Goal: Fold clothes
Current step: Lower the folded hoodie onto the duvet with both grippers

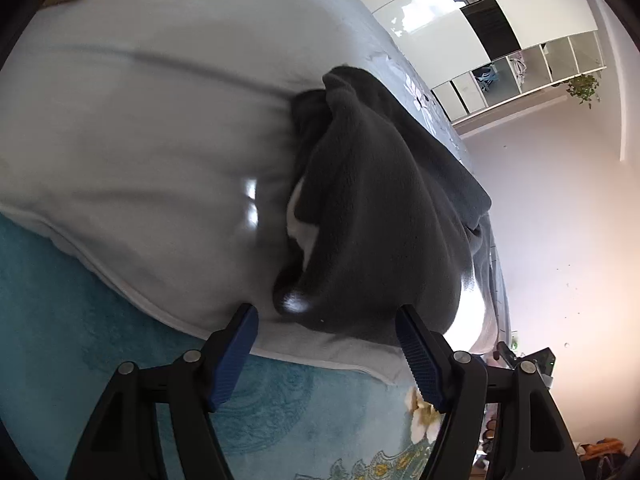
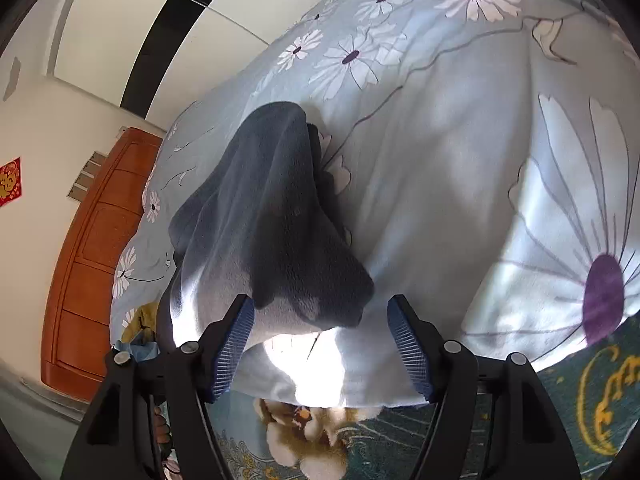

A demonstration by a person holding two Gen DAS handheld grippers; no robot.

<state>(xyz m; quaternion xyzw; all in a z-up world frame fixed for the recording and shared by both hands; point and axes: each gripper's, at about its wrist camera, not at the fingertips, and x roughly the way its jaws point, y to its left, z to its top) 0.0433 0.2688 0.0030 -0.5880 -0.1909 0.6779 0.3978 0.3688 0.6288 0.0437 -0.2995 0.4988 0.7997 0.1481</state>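
Hovering both tools over the near edge of the bed, I have the rumpled dark grey fleece garment (image 1: pixel 372 208) lying in a heap on the pale blue flower-printed quilt (image 2: pixel 460 152), close to the quilt's near hem, with a teal patterned blanket (image 1: pixel 80 340) showing below it. My left gripper (image 1: pixel 326 354) has its blue ribbed pads well apart and holds nothing; the near lobe of the fleece sits just beyond the gap between them. My right gripper (image 2: pixel 320 344) also has its jaws wide and empty, framing the garment's near corner from the other side.

I judge the step to be taking hold of the near edge so the heap can be spread flat. To do it well, I would bring each pair of pads down onto a single layer of fleece, well apart from each other, and avoid pinching the quilt beneath. Bright glare on the near folds hides where the true hem lies.
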